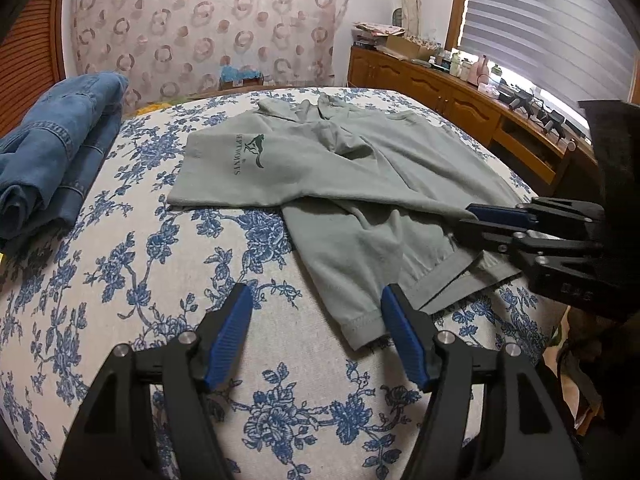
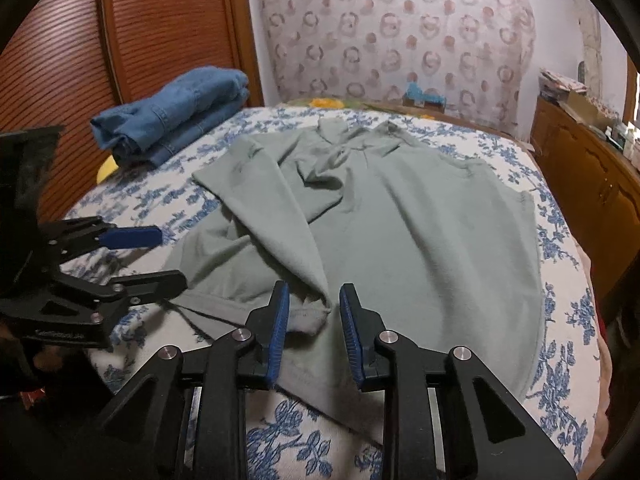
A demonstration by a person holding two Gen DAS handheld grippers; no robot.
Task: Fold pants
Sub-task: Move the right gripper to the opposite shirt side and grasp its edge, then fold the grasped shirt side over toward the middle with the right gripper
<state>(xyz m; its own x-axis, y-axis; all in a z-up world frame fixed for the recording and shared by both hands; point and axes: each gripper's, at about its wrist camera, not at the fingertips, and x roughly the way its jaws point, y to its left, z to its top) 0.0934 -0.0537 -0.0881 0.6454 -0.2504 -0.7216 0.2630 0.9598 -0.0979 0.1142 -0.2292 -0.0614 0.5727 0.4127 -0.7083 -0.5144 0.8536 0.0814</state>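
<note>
At the bed's [image 1: 132,264] near edge, grey pants [image 1: 360,184] lie beside open floral cover

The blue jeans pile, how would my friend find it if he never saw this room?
Start at the bed with the blue-flowered cover. Look to its far corner beside the ribbed wooden door; the folded blue jeans sit there. They are denim blue and stacked thick, while the grey-green pants nearby lie spread flat.
</note>
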